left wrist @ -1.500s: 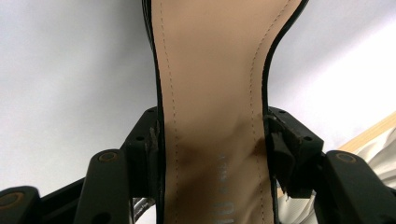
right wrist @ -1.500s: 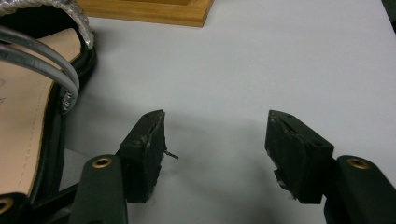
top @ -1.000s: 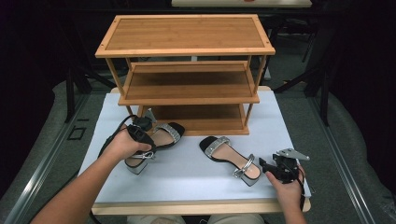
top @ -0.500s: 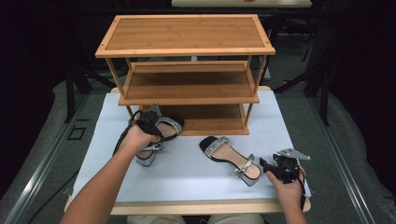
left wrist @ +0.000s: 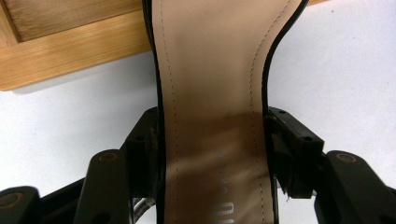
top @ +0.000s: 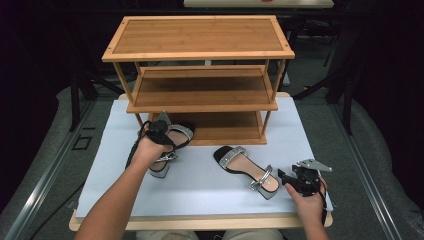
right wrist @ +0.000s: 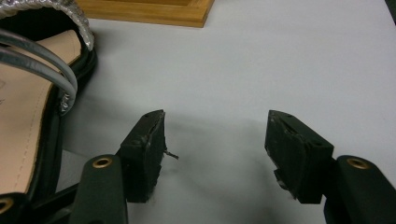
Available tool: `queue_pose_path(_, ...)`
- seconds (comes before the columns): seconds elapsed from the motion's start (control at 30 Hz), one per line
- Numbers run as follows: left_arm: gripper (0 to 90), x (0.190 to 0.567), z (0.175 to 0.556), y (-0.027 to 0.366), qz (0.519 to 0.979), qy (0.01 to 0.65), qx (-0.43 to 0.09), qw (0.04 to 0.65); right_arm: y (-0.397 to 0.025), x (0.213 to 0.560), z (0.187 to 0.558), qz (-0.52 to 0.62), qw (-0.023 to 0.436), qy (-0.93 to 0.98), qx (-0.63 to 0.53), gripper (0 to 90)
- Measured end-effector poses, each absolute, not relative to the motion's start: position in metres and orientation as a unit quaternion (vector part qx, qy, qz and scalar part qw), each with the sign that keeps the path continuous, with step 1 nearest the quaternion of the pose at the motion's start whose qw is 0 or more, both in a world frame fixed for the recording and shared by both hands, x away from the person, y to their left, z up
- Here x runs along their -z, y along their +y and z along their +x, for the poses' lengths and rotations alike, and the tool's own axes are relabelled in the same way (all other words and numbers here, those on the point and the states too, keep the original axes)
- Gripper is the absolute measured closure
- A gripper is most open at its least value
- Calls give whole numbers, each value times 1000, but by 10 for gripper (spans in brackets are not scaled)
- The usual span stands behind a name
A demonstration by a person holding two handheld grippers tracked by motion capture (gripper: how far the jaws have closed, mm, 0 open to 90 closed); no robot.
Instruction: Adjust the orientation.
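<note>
The left gripper (top: pixel 161 131) is closed across the waist of the left sandal (top: pixel 170 145), one jaw against each edge of the beige insole (left wrist: pixel 212 116). This sandal is seen at the near left of the white mat (top: pixel 200 175), its toe just in front of the bottom shelf (top: pixel 220 131) of the wooden shoe rack (top: pixel 200 37). The right sandal (top: pixel 247 170) lies flat near the middle of the mat, and the right gripper (top: pixel 290 181) is held just beside its heel with the jaws spread and nothing between them.

The sandal is judged light, with a stiff sole and block heel that will not fold under a side clamp. The silver straps (top: pixel 231 156) are thin and pliable and should not be used as a grip point, since the shoe would swing. The smooth sole edges may be slippery, so a firm hold at the narrow waist is advised.
</note>
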State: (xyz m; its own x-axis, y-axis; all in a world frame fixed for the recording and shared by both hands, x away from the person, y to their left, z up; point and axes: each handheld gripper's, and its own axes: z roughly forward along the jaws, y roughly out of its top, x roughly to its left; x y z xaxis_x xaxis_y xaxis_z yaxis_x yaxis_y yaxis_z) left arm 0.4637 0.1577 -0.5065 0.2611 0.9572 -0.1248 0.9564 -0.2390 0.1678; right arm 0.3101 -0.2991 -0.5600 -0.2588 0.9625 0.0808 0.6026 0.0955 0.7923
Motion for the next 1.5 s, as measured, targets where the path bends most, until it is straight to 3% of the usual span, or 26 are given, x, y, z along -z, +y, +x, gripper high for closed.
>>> queue_pose_path(0.33, 413, 508, 455, 158, 782, 609, -3, 136, -298, 560, 310, 558, 241, 702, -372, 375)
queue_pose_path(0.57, 351, 500, 451, 162, 785, 600, -4, 152, -299, 561, 311, 559, 239, 700, -375, 374)
queue_pose_path(0.77, 324, 474, 442, 168, 802, 570, -1, 179, -297, 561, 310, 559, 239, 700, -375, 373)
queue_pose_path(1.03, 343, 422, 396, 195, 834, 487, -28, 256, -297, 561, 310, 561, 238, 698, -377, 373)
queue_pose_path(1.2, 343, 409, 375, 215, 837, 469, -37, 279, -297, 560, 310, 560, 236, 697, -381, 373)
queue_pose_path(1.5, 340, 440, 343, 253, 829, 460, -35, 317, -294, 557, 307, 555, 247, 693, -387, 372)
